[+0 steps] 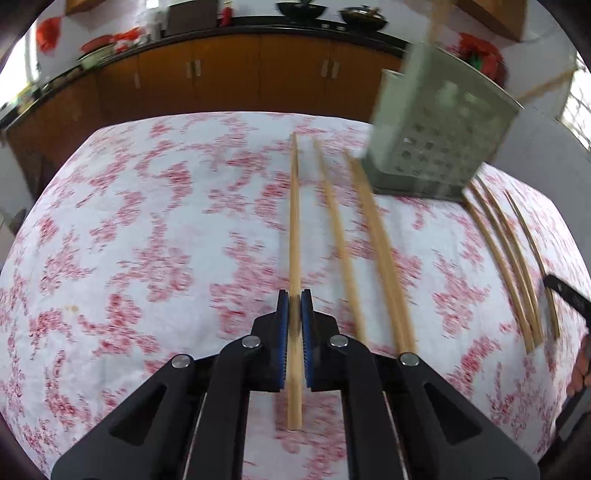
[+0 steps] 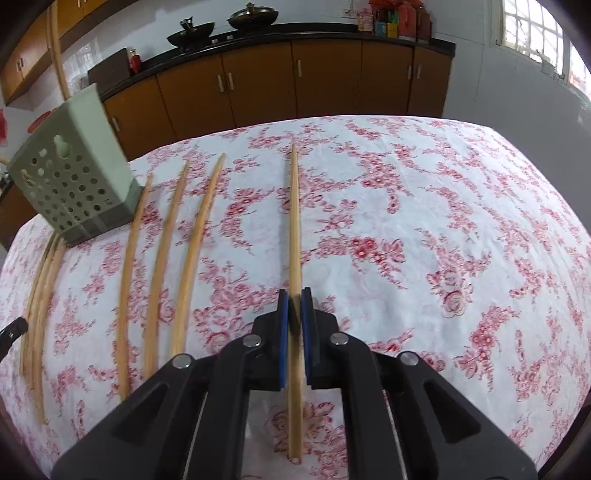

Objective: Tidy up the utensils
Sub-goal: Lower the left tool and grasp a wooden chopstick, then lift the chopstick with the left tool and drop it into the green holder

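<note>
L gripper (image 1: 294, 295) & R gripper (image 2: 294, 295) each clamped tight on a chopstick (image 1: 294, 221) (image 2: 294, 221) near holder (image 2: 74, 177)

Kitchen interior — background only. Brown wooden base cabinets (image 2: 295, 81) span the upper frame under a black countertop (image 2: 406, 40). Two dark woks (image 2: 252, 18) top centre. Red and coloured containers (image 2: 397, 20) upper right. Barred window (image 2: 532, 33) far upper right — daylight entering. White wall (image 2: 491, 88) beside it. Wall cabinet (image 2: 26, 55) upper left. Red-floral white tablecloth (image 2: 443, 221) fills the lower frame.
</note>
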